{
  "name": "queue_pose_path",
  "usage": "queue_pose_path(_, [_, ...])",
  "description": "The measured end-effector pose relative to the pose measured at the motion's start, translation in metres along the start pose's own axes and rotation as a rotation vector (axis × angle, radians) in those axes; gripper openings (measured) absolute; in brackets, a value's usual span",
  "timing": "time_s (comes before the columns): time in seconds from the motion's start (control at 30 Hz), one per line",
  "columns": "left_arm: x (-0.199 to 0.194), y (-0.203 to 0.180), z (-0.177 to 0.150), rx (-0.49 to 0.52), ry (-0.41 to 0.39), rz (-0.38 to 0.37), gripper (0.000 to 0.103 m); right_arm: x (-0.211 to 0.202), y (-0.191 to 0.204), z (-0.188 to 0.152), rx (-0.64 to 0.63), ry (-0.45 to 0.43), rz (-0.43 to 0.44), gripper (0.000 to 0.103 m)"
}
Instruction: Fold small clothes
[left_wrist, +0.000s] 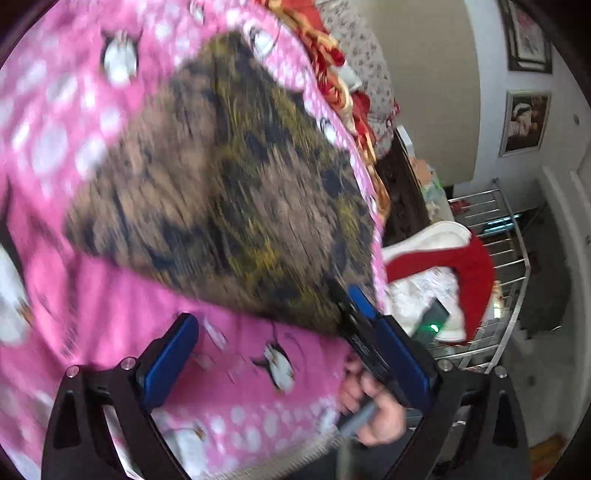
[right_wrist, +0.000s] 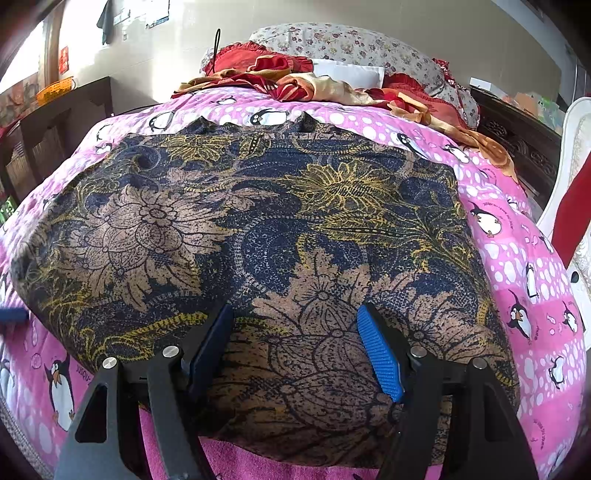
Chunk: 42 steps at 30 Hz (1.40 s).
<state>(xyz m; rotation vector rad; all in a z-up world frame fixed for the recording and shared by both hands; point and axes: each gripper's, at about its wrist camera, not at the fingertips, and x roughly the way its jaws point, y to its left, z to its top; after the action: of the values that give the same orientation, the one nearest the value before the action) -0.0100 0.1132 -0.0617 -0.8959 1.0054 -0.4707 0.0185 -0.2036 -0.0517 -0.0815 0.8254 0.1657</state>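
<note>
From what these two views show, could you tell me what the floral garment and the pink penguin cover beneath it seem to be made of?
The floral garment looks like thin, matte printed woven cloth, probably cotton or a blend: it lies limp with soft wrinkles and no sheen. The pink penguin cover looks like a printed cotton quilt: matte, slightly puffy, with faint stitched panels. Neither fibre can be told for certain.

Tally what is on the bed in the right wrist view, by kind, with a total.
Floral garment, spread flat: 1
Penguin quilt: 1
Flowered pillow: 1
Red and gold cloth heap: 1
Total: 4
</note>
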Motion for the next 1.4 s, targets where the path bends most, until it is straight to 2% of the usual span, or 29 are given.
queue_pose_path(0.07, [-0.011,0.014,0.009,-0.078,-0.068,0.004,0.097,0.0,0.0,0.0,0.001,0.0,0.0,0.077])
queue_pose_path(0.13, [-0.013,0.022,0.022,-0.149,-0.091,-0.017,0.097,0.0,0.0,0.0,-0.001,0.0,-0.001,0.077])
queue_pose_path(0.23, [-0.022,0.018,0.034,-0.111,-0.147,0.015,0.096,0.0,0.0,0.0,0.0,0.0,0.0,0.077])
queue_pose_path(0.3, [-0.028,0.021,0.039,-0.126,-0.171,-0.002,0.096,0.0,0.0,0.0,-0.002,-0.001,-0.001,0.077])
queue_pose_path(0.37, [-0.026,0.024,0.037,-0.132,-0.151,-0.003,0.096,0.0,0.0,0.0,-0.001,0.0,-0.001,0.077])
queue_pose_path(0.43, [-0.023,0.021,0.031,-0.087,-0.125,0.014,0.095,0.0,0.0,0.0,0.0,0.0,0.001,0.077])
queue_pose_path(0.47, [-0.02,0.02,0.029,-0.073,-0.129,0.029,0.09,0.0,0.0,0.0,0.0,0.0,0.001,0.077])
queue_pose_path(0.67, [-0.022,0.037,0.033,-0.129,-0.168,0.146,0.038,0.0,0.001,0.0,-0.003,0.0,-0.01,0.077])
queue_pose_path(0.8, [-0.025,0.035,0.027,-0.118,-0.205,0.207,0.026,0.001,0.001,0.0,0.001,0.005,-0.008,0.077])
queue_pose_path(0.9, [-0.027,0.014,0.019,-0.021,-0.251,0.293,0.025,0.001,0.002,0.009,-0.012,0.064,-0.015,0.077])
queue_pose_path(0.97, [-0.027,-0.013,0.012,0.125,-0.297,0.385,0.024,-0.008,0.002,0.03,-0.01,0.109,-0.064,0.075])
queue_pose_path(1.0, [-0.027,-0.026,0.008,0.196,-0.328,0.422,0.024,-0.015,0.001,0.041,0.0,0.094,-0.063,0.074])
queue_pose_path(1.03, [-0.026,-0.042,0.003,0.282,-0.364,0.462,0.024,-0.024,0.002,0.061,0.016,0.066,-0.026,0.074])
queue_pose_path(1.1, [-0.024,-0.063,-0.003,0.38,-0.409,0.489,0.024,-0.032,0.008,0.095,0.028,0.056,0.06,0.074])
queue_pose_path(1.2, [-0.017,-0.09,-0.009,0.505,-0.446,0.48,0.024,-0.023,0.028,0.154,0.026,0.084,0.245,0.074])
queue_pose_path(1.3, [-0.013,-0.106,-0.015,0.593,-0.454,0.452,0.024,0.013,0.061,0.202,0.009,0.21,0.426,0.074])
queue_pose_path(1.4, [-0.008,-0.119,-0.018,0.648,-0.445,0.415,0.021,0.053,0.105,0.231,-0.053,0.339,0.501,0.074])
